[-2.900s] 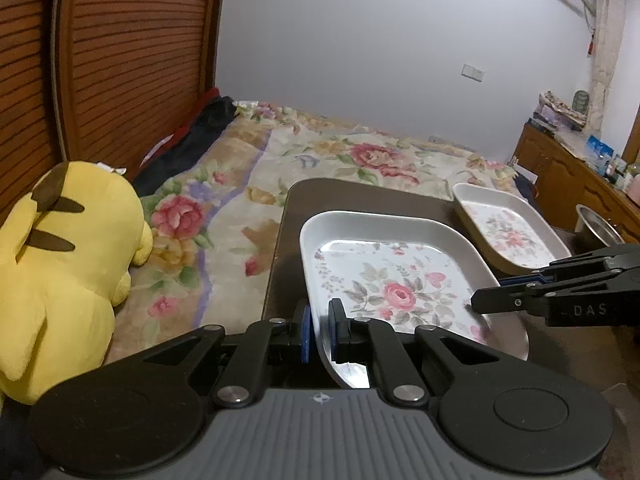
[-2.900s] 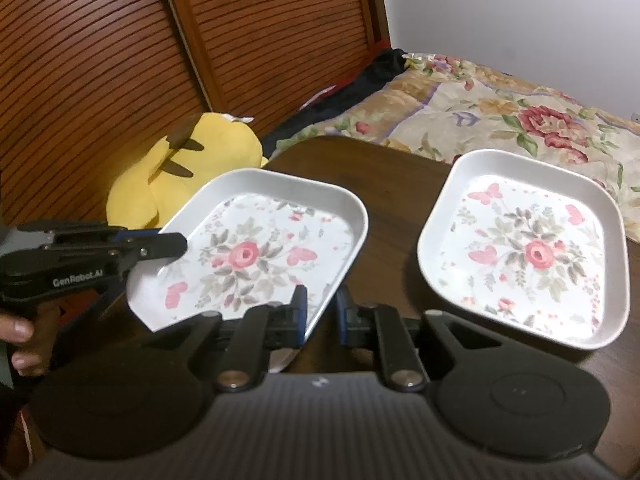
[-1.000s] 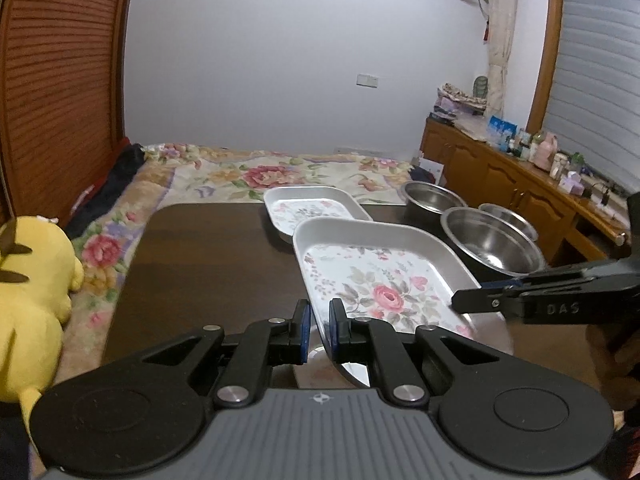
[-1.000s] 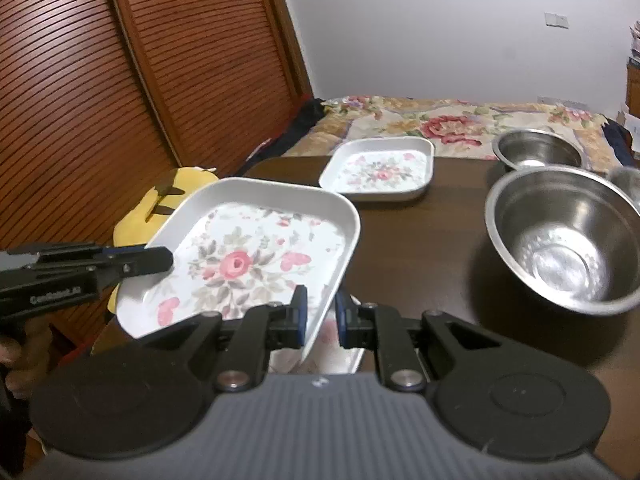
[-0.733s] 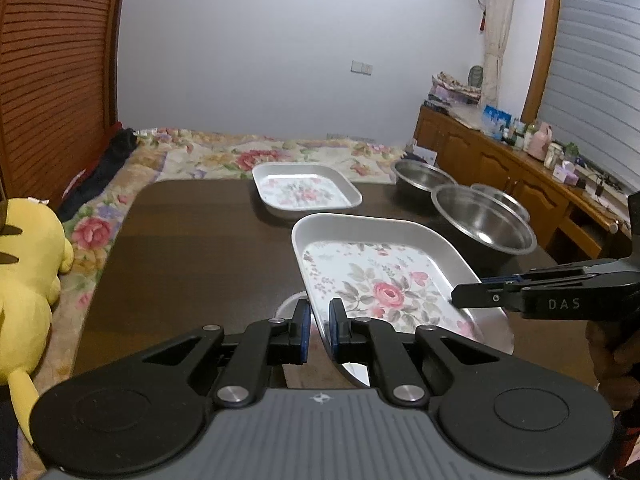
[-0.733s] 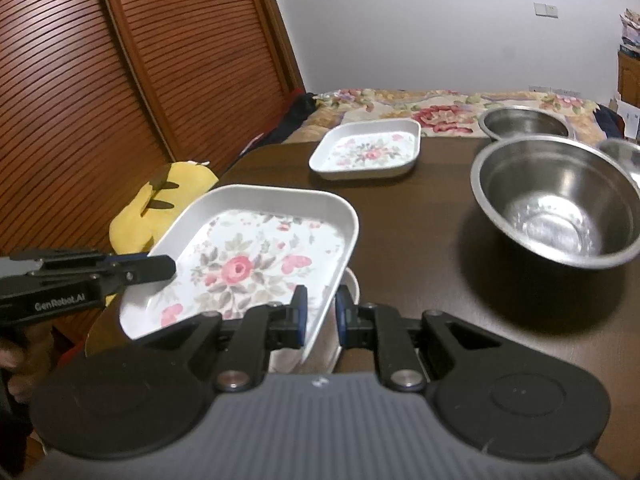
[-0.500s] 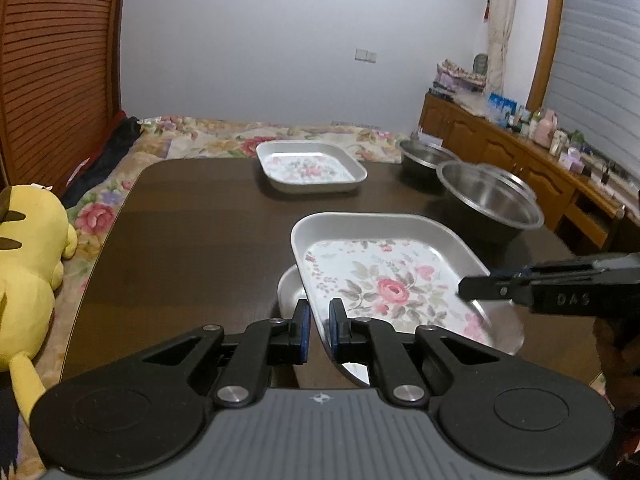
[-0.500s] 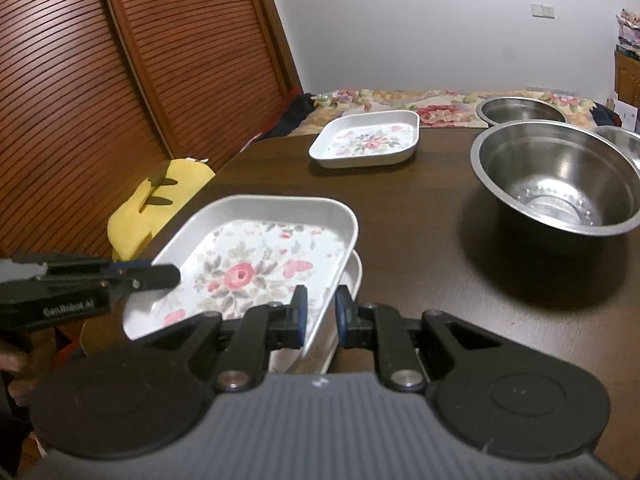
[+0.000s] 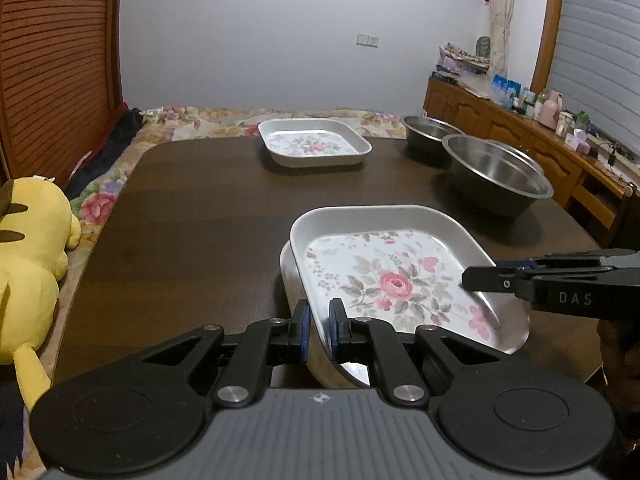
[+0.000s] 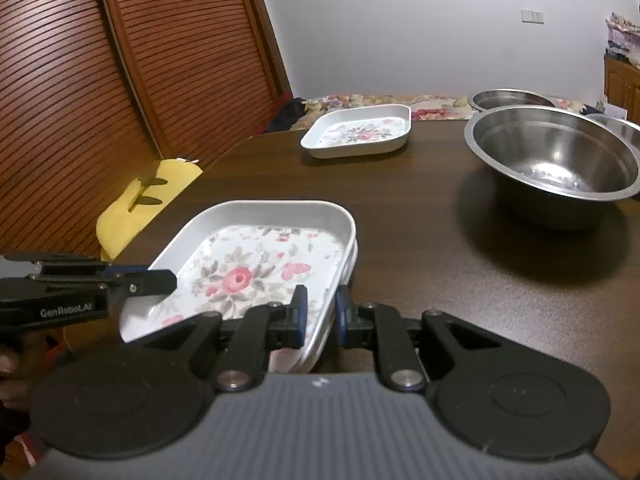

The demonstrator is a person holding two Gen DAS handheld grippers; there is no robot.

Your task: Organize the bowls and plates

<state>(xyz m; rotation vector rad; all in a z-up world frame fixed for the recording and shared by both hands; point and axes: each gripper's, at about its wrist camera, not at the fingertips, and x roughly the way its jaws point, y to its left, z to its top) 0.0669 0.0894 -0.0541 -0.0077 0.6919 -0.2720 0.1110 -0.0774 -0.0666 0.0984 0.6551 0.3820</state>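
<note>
Two grippers, left gripper (image 9: 319, 322) and right gripper (image 10: 319, 316), each stay pinched on one flowered plate's (image 9: 394, 276) rim; it has come down from mid-air onto another plate (image 9: 289, 280) at the table's (image 9: 192, 216) near edge, so stacking looks nearly finished.

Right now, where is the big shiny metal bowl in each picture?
Left wrist view: the big metal bowl sits at the right, beyond the held flowered plate.
Right wrist view: the same bowl is at the upper right, on the dark table.
Shared landmark: the far flowered plate, left of the bowl in both.
</note>
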